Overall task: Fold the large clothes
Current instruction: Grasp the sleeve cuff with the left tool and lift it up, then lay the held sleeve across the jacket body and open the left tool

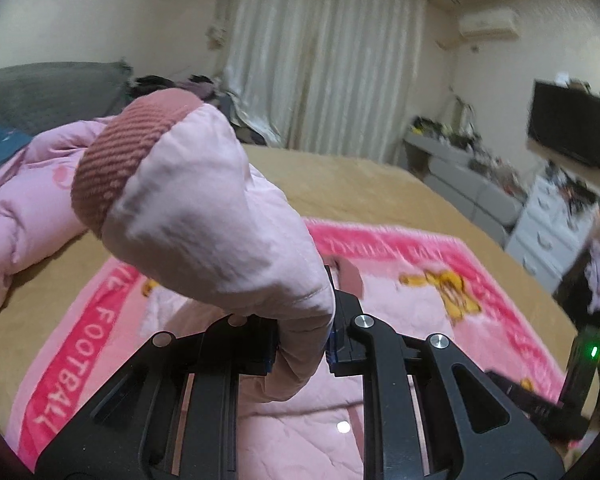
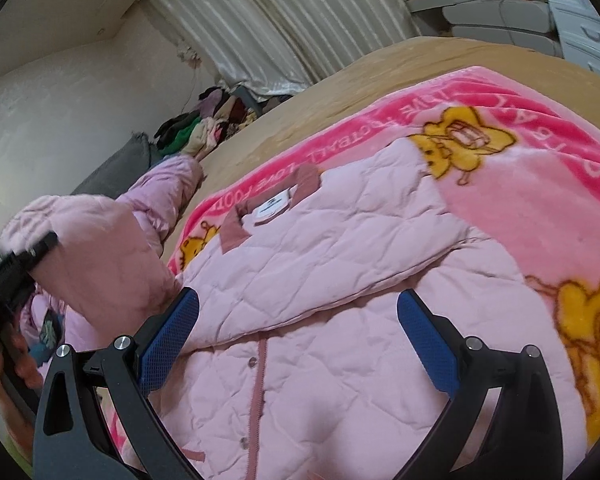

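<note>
Pink jacket sleeve (image 1: 220, 216) clamped in left hand-held gripper (image 1: 304, 344).

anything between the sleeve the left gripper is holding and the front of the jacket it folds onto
Nothing visible. The left gripper holds the pink quilted sleeve raised beside the pink quilted jacket, whose front lies bare; the open right gripper hovers over it.

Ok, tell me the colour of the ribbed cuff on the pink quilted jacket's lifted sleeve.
Dusty rose ribbed cuff, darker than the pale pink sleeve; clearest in the left wrist view.
</note>
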Motion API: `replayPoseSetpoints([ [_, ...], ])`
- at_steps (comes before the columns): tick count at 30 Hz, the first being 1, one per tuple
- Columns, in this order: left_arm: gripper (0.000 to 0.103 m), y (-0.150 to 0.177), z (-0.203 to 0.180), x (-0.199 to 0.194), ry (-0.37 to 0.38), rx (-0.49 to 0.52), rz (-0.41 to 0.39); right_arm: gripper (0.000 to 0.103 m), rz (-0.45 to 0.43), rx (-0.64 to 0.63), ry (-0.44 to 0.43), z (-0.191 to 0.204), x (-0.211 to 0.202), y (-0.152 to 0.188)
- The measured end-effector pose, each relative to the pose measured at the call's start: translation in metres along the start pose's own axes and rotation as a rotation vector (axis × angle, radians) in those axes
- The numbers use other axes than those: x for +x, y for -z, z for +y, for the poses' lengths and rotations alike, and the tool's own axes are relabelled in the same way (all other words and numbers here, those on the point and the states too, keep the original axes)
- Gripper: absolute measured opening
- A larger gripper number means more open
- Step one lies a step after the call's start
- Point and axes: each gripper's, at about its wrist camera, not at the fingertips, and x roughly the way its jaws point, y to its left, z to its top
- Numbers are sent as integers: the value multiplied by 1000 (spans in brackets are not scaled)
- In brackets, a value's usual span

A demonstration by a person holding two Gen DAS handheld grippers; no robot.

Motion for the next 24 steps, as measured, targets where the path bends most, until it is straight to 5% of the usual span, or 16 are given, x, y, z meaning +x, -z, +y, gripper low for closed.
replayPoseSetpoints([
  [19,13,109,-74,78,33,399,262,99,4,76,114,-60,-14,0],
  [24,27,124,-85,83,48,445,281,99,24,78,97,-56,-7,2],
])
